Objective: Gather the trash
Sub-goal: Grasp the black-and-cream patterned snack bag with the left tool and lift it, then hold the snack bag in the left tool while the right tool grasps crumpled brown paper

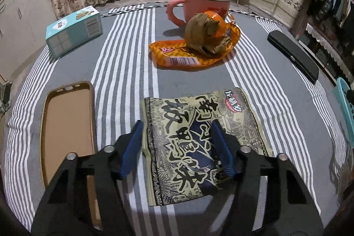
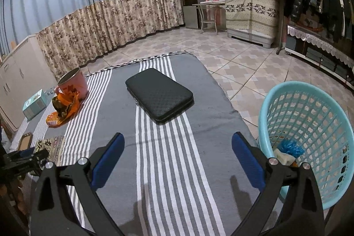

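Crinkly printed foil, the beige snack wrapper, lies flat on the striped cloth with the left gripper half-closed astride its near-left part, 1 blue pad just off its left edge and the other resting on its face, so I judge the pads could slide over it or pinch cloth instead. Beyond it, the orange wrapper with a brown wad on top leans by the pink mug, which a careless reach could knock. Wide open and empty, the right gripper hovers beside the blue basket.
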Motion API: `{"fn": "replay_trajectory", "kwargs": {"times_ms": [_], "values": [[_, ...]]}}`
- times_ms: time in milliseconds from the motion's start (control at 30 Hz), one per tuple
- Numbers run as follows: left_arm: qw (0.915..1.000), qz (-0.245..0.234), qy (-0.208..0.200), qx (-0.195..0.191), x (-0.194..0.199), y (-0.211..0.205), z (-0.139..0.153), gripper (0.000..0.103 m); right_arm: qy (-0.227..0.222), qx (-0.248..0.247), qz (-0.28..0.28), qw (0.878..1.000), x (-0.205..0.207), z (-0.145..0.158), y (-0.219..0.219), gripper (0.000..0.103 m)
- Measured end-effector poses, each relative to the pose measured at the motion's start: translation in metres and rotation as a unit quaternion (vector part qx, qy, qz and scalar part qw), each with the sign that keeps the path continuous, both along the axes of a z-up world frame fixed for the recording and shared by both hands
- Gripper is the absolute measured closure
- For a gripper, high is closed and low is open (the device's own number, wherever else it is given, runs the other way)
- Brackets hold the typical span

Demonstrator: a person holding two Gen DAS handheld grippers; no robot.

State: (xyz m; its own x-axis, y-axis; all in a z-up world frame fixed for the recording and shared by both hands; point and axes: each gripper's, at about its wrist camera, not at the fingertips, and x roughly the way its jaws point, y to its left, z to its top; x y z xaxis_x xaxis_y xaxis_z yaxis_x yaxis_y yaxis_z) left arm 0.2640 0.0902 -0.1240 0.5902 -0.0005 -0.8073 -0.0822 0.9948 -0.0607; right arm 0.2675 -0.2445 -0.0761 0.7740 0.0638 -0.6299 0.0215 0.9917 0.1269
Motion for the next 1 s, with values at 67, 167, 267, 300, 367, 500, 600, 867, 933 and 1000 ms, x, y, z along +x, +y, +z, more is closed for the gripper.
{"fn": "replay_trajectory", "kwargs": {"times_ms": [67, 167, 267, 300, 367, 500, 600, 867, 933, 1000], "values": [[1.0000, -0.001, 0.000, 0.002, 0.001, 0.001, 0.000, 0.057, -0.001, 0.001, 0.000, 1.000, 0.000, 0.000, 0.000, 0.008], [1.0000, -0.001, -0.002, 0.009, 0.001, 0.002, 0.001, 0.073, 0.000, 0.001, -0.001, 1.000, 0.001, 0.000, 0.000, 0.008], [1.0000, -0.002, -0.006, 0.001, 0.002, 0.005, 0.002, 0.091, 0.001, -0.004, 0.000, 1.000, 0.001, 0.000, 0.001, 0.008], [1.0000, -0.004, -0.007, -0.003, 0.002, 0.006, 0.002, 0.092, 0.000, -0.006, 0.000, 1.000, 0.001, 0.000, 0.001, 0.008], [0.9999, -0.008, -0.010, -0.004, 0.001, 0.006, 0.003, 0.095, -0.001, -0.011, 0.000, 1.000, 0.000, 0.001, 0.002, 0.008], [0.9996, -0.019, -0.021, -0.002, -0.001, 0.003, 0.006, 0.096, -0.001, -0.014, 0.002, 1.000, 0.001, -0.001, 0.007, 0.008], [0.9990, -0.020, -0.038, -0.007, -0.004, 0.006, 0.012, 0.096, 0.003, -0.017, 0.008, 1.000, 0.003, -0.004, 0.014, 0.008], [0.9932, -0.001, -0.113, 0.025, -0.005, 0.037, 0.041, 0.097, 0.003, -0.054, 0.051, 0.997, 0.001, -0.011, 0.053, 0.008], [0.9906, 0.011, -0.134, 0.024, -0.003, 0.051, 0.049, 0.097, 0.003, -0.056, 0.066, 0.996, -0.002, -0.012, 0.063, 0.008], [0.9875, 0.021, -0.153, 0.029, 0.000, 0.064, 0.059, 0.097, 0.003, -0.058, 0.078, 0.995, -0.003, -0.010, 0.073, 0.008]]}}
